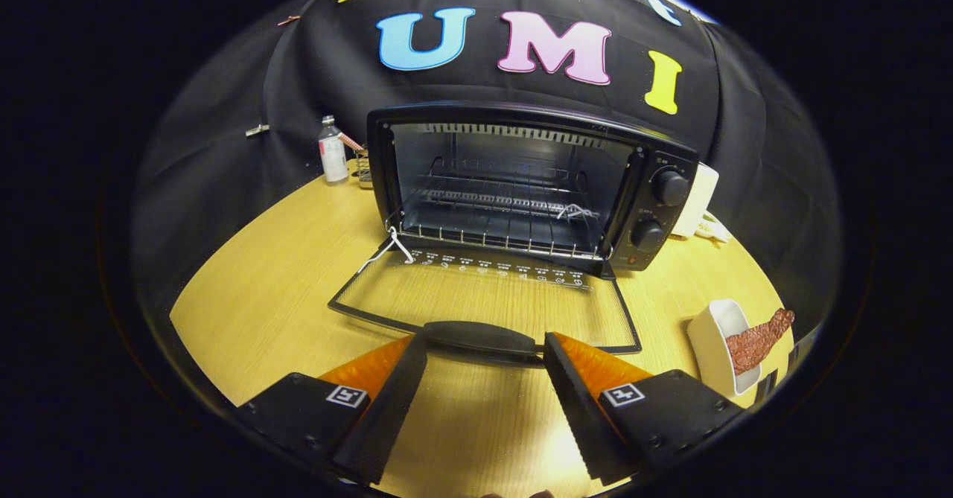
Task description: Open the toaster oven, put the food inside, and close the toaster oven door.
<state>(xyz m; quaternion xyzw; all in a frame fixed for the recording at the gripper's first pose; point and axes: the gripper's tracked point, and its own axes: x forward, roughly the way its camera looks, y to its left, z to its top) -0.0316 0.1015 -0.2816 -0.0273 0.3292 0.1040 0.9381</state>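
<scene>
A black toaster oven (521,185) stands on the wooden table with its glass door (484,301) folded down flat toward me. The wire rack (495,219) inside carries nothing. The door's black handle (480,336) lies just ahead of my fingertips, level with the gap between them. My gripper (485,353) is open with nothing between its fingers. A reddish-brown strip of meat-like food (756,343) rests in a white dish (716,353) on the table, off to the right of the right finger.
A small bottle (332,152) and a wire holder (362,167) stand left of the oven by the black cloth wall. A white object (700,200) sits behind the oven's right side. Two control knobs (668,187) face me on the oven's right panel.
</scene>
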